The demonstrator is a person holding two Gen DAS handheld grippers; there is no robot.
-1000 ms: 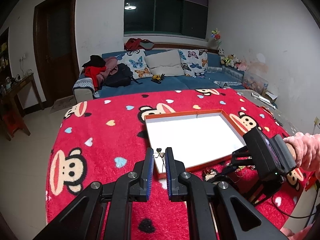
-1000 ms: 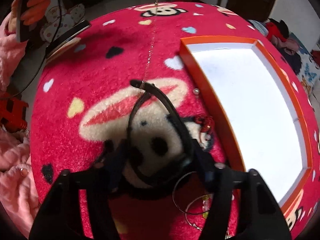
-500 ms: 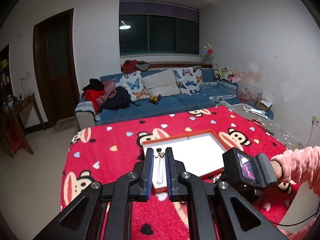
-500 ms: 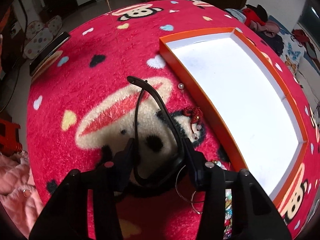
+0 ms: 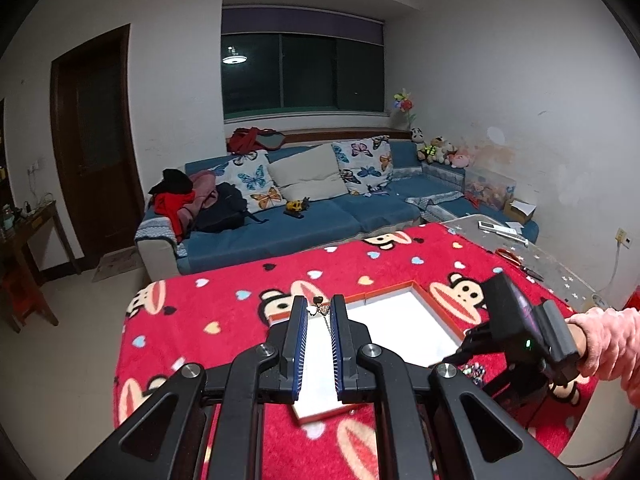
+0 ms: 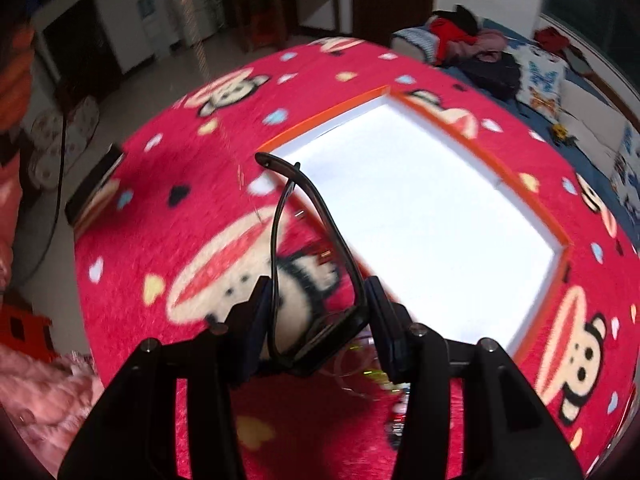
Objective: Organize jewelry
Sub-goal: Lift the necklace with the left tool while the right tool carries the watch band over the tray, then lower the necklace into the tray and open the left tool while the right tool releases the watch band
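Observation:
My left gripper (image 5: 319, 303) is shut on a thin necklace (image 5: 320, 309); its small pendant sits at the fingertips and the chain (image 5: 329, 323) hangs below, above the near left part of the orange tray (image 5: 424, 294). In the right wrist view the same chain (image 6: 200, 52) dangles as a blurred line at the upper left. My right gripper (image 6: 318, 284) is shut on folded black glasses (image 6: 320, 220), lifted off the red blanket, their temple tips reaching over the white-floored tray's (image 6: 320, 124) near corner. A hand in a pink sleeve (image 5: 612, 340) holds that gripper.
Loose hoops (image 6: 356, 376) and beads (image 6: 398, 420) lie on the monkey-print blanket (image 5: 224, 320) near the tray's front edge. A dark phone (image 6: 92, 184) lies at the table's left edge. Scissors (image 5: 510, 256) and a remote (image 5: 496, 227) lie on the bare tabletop, with a blue sofa (image 5: 320, 216) behind.
Both grippers have risen. The left carried the necklace up over the tray. The right jaws closed on the glasses, then lifted them off the blanket and rolled toward the tray.

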